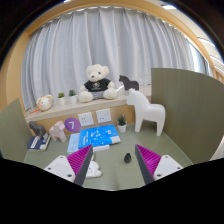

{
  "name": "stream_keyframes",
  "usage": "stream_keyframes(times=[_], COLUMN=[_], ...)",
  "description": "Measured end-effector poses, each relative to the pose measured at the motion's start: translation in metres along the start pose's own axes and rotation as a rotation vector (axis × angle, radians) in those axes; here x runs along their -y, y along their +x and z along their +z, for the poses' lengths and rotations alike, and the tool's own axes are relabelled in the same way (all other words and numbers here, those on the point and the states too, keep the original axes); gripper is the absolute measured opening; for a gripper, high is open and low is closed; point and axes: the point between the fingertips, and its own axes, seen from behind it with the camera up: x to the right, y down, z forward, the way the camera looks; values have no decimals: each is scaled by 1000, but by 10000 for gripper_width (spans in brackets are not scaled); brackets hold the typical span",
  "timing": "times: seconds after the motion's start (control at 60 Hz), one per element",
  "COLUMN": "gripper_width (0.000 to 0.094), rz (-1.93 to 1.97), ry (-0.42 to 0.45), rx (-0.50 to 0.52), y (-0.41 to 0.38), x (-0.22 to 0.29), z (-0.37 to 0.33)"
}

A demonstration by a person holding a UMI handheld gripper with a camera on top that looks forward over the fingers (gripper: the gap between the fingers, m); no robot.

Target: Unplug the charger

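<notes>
On the desk before the curtained window, your gripper (pixel 112 165) hangs wide open and empty; the charger (pixel 101 117), likely light and rigid, sits in the wall socket beyond — grasp its body.

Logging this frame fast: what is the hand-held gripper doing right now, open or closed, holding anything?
Hand-held gripper: open, holding nothing; the bare table shows between its fingers.
</notes>
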Motion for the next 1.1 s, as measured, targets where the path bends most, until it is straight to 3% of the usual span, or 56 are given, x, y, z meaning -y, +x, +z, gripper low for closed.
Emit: stream_keyframes(times=[0.133,0.45,1.1], gripper_width=[855,856,862], rz=[-14,-98,-159], ry=[21,-74,-22], rx=[28,110,172], y=[-39,-115,-137], x=[-15,-97,-90], z=[-71,-178,-236])
